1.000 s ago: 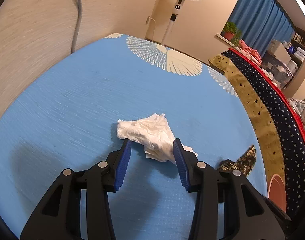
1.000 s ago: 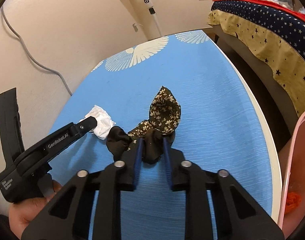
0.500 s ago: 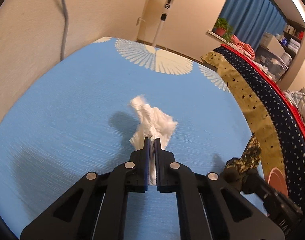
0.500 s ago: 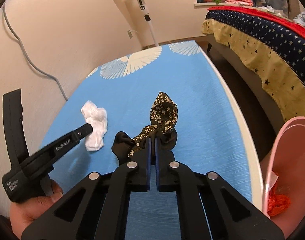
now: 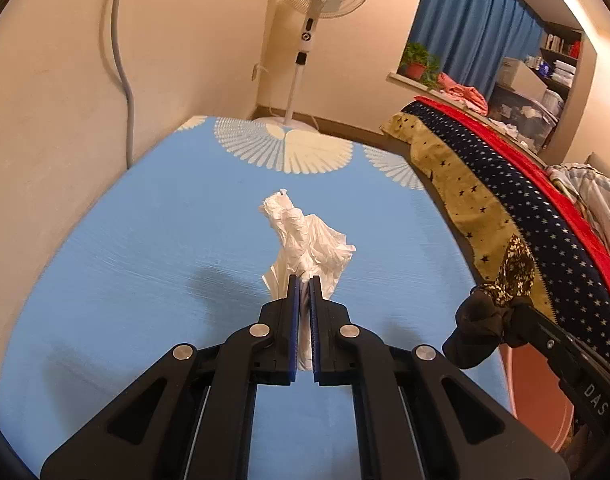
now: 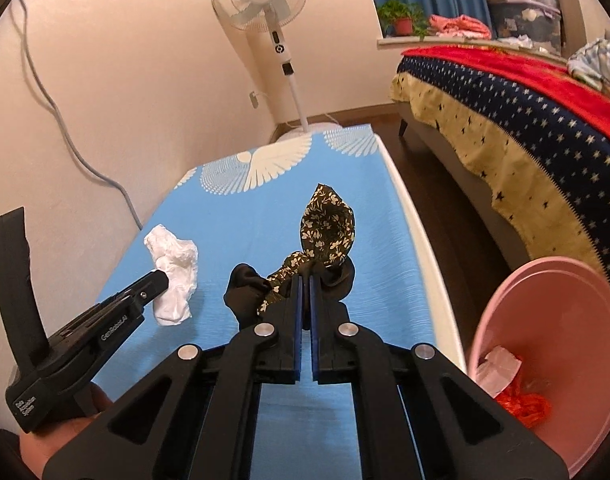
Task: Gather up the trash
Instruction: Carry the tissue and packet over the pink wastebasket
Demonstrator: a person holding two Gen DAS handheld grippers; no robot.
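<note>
Left wrist view: left gripper pinches crumpled tissue, right gripper floral cloth — thin holds; either could slip short of pink bin.

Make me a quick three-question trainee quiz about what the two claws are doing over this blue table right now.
1. True or false: the left claw is shut on the white tissue.
2. What does the right claw hold? A) a red wrapper B) the floral fabric scrap C) nothing
3. Fill in: the pink bin stands off the table's ____ edge, seen from the right wrist.

Key: 1 true. 2 B. 3 right.
</note>
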